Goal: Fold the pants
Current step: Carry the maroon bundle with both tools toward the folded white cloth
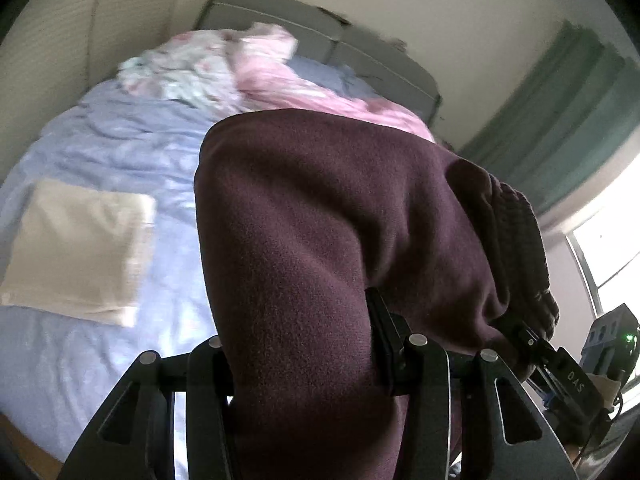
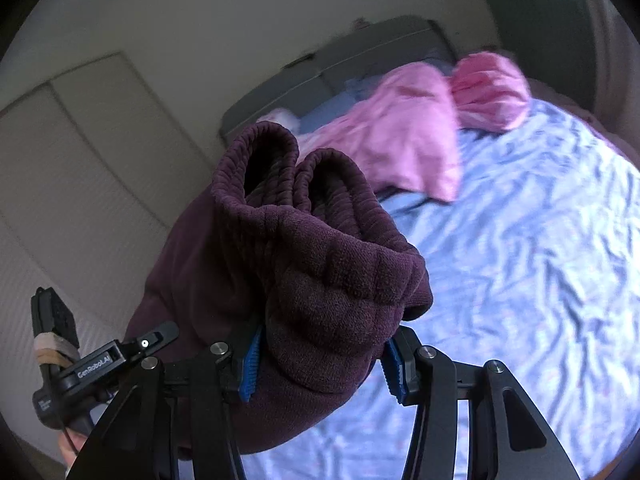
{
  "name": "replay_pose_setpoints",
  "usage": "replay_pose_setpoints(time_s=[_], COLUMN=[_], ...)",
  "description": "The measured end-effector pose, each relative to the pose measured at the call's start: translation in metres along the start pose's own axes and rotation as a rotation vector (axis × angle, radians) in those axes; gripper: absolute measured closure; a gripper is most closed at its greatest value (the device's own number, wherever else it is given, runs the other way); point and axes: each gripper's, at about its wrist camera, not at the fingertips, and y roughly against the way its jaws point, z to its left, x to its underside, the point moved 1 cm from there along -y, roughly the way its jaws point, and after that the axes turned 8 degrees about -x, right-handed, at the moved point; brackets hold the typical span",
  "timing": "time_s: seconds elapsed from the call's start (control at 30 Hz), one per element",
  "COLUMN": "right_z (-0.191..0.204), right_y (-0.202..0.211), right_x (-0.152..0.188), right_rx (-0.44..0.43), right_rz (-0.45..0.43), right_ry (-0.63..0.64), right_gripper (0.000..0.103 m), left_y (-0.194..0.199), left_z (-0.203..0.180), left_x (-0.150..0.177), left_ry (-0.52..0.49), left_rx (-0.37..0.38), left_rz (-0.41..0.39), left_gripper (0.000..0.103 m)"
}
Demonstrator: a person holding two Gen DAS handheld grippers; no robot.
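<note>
Both tools carry the maroon pants (image 1: 320, 216) in the air above the bed (image 1: 120, 152). The left tool (image 1: 304, 356) is clamped on a broad fold of the fabric, which bulges up ahead of it; the right tool (image 2: 320, 356) is clamped on the bunched, ribbed end (image 2: 296, 184), blue pads (image 2: 250, 364) pressed against thick layers. The risk, as I judge it, is slippage: the right tool bites a fat wad, so inner layers could slide out and undo the fold. Lowering unevenly might also drag fabric onto the folded beige cloth (image 1: 80, 248) left of the left tool, or towards the pink bedding (image 2: 400, 140) beyond.
</note>
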Motion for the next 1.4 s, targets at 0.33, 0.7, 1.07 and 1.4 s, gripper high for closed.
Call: replay_pose_setpoints(time_s=[0.33,0.7,1.07,1.4], right_z=[0.121,0.216,0.247,0.244], right_y=[-0.105,-0.221,-0.307,-0.359], right_x=[0.040,0.084,0.122,0.171], right_rx=[-0.095,-0.101,-0.058,-0.019], right_rz=[0.123,0.230,0.249,0.333], right_ry=[0.065,0.044,-0.005,0.033], right_gripper=[0.054,0.054,0.054,0.054], left_y=[0.028,-0.005,-0.069,-0.126], left_z=[0.160,0.278,0.342,0.385], left_x=[-0.034,-0.080,-0.113,-0.096], left_ry=[0.094,0.011,-0.085,-0.110], left_rx=[-0.100,-0.167,-0.211,-0.243], left_rz=[-0.023,0.006,0.042,0.139], left_gripper=[0.058,0.058,0.058,0.057])
